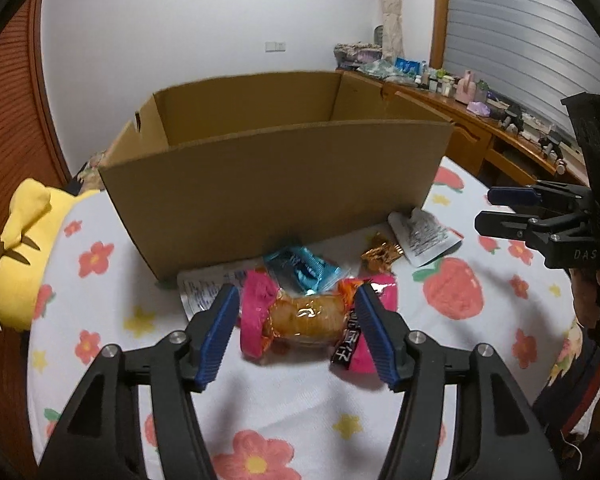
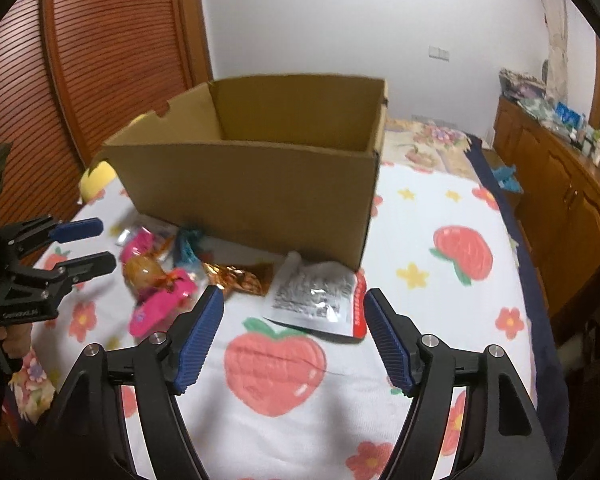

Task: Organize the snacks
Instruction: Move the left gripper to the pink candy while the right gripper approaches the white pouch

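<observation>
Left hand-held gripper [image 1: 298, 322] spread wide around the pink-wrapped snack [image 1: 318, 318] on the bed [image 1: 380, 408], right hand-held gripper [image 2: 294, 334] released near the white packet [image 2: 314, 296]; cardboard box [image 1: 268, 184] just behind.

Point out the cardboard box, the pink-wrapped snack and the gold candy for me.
cardboard box [image 1: 268, 192], left wrist view, on its near front wall.
pink-wrapped snack [image 1: 308, 316], left wrist view, on the clear middle of the wrapper.
gold candy [image 2: 236, 278], right wrist view, on the crinkled foil body.
</observation>
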